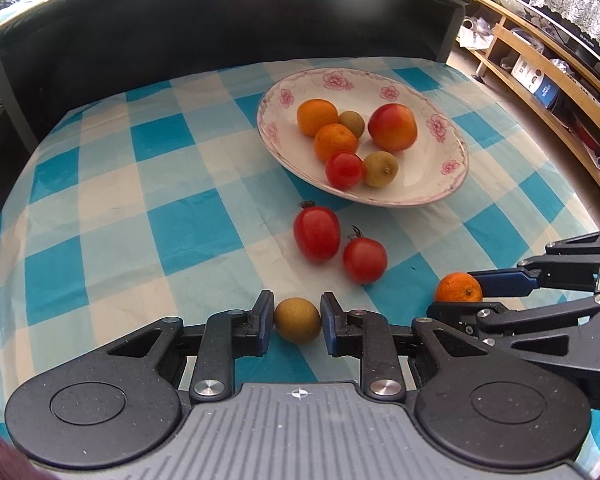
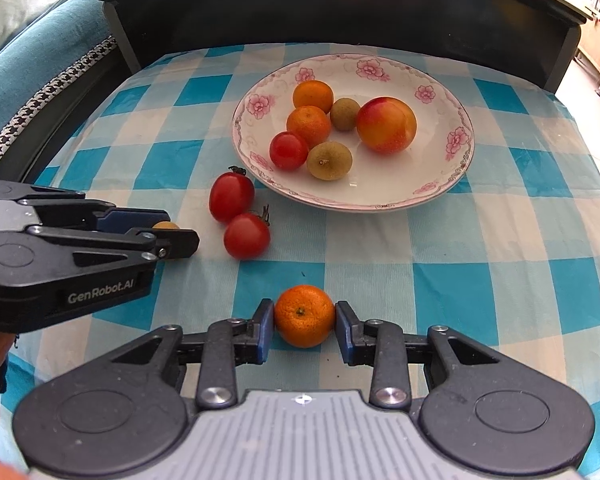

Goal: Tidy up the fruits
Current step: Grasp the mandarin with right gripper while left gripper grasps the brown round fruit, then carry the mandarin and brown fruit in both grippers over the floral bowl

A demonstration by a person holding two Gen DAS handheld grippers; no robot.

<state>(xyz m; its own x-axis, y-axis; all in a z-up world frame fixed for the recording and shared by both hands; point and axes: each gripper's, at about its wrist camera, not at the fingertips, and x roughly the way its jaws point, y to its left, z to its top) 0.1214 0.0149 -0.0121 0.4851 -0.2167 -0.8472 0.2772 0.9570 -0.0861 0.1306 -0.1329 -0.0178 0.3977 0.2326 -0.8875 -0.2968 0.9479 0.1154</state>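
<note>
Nearest, left hand-held gripper point(image 1: 297, 322) closed on a brownish-green longan point(image 1: 297, 320), both pads pressed to its sides, fruit low over the checked cloth; whether lifted clear of the surface cannot be told. Beside it, right hand-held gripper point(image 2: 304, 326) nipping a small orange point(image 2: 304, 316), left pad touching, right pad touching or a hair off, too close to call. Just beyond, two loose red tomatoes point(image 1: 338, 246) side by side on the cloth, touching or nearly so, stems up, lying between the grippers and the plate point(image 1: 440, 200). Farther still, straight ahead of both grippers, the flowered plate, already holding two oranges, two longans, one tomato and a larger red-yellow fruit. Likely carry forward and slightly up over the near rim, with the tomatoes in the left gripper's path. Near the plate's middle, bare room behind the pile partly hidden.
</note>
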